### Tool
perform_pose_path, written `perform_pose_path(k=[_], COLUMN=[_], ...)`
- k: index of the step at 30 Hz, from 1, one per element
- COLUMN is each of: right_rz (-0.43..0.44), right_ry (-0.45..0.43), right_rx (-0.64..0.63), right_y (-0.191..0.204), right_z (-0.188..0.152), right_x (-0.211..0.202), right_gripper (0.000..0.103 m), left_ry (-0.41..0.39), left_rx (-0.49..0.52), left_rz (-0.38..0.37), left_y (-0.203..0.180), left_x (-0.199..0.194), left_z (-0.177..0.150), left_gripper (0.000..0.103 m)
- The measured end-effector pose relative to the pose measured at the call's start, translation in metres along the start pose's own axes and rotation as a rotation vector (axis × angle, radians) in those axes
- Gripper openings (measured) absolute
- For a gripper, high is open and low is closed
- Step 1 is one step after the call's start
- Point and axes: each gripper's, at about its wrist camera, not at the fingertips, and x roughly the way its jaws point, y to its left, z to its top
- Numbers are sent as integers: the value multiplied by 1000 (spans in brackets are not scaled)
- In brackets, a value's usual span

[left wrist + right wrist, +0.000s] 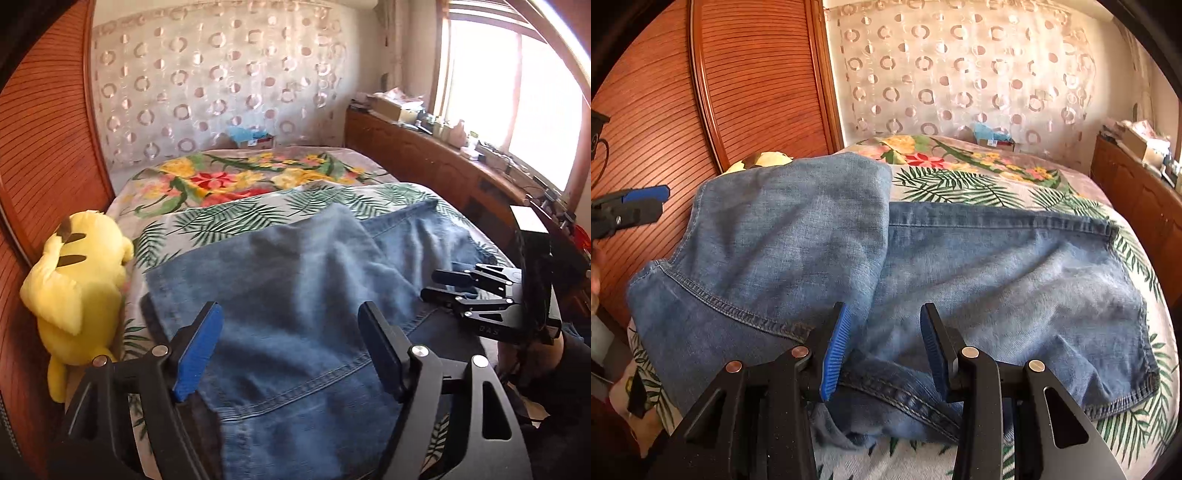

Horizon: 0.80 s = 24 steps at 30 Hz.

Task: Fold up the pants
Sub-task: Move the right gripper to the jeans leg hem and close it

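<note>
Jeans (960,266) lie on the bed (960,177), one part folded over. Left gripper (291,332) hangs above them, angled down, jaws wide and empty. Right gripper (886,343) tilts down, half-open; grip unclear.

left wrist: close, facing bed (236,221) | right wrist: same bed

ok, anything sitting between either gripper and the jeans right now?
Nothing visible. The left gripper is open directly over bare denim of the jeans, and the right gripper hovers above the jeans' seam. The yellow plush toy lies off to the side, beside the jeans.
</note>
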Motion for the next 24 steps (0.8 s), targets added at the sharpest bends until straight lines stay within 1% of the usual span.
perform_pose_path(k=[5, 10, 11, 12, 13, 15, 21, 24], right_rz=[-36, -119, -139, -163, -179, -201, -257, -279], right_ry=[-24, -42, -39, -31, -24, -10, 12, 35], right_rx=[25, 48, 55, 63, 72, 99, 187, 200], right_y=[-24, -62, -71, -81, -88, -104, -147, -156], right_z=[1, -3, -5, -9, -12, -20, -39, -43], right_x=[-24, -53, -57, -59, -62, -67, -81, -80], right_gripper=[41, 41, 41, 45, 46, 46, 46, 46], left_ry=[-15, -19, -18, -17, -16, -9, 7, 17], left_rx=[2, 27, 32, 35, 39, 54, 85, 90], left_rz=[-14, -24, -28, -34, -43, -62, -87, -98], left_y=[-16, -39, -44, -48, -53, -64, -90, -98], left_x=[11, 22, 25, 26, 29, 37, 56, 62], left_z=[9, 12, 11, 10, 10, 9, 10, 8], left_gripper=[77, 77, 77, 77, 77, 77, 77, 77])
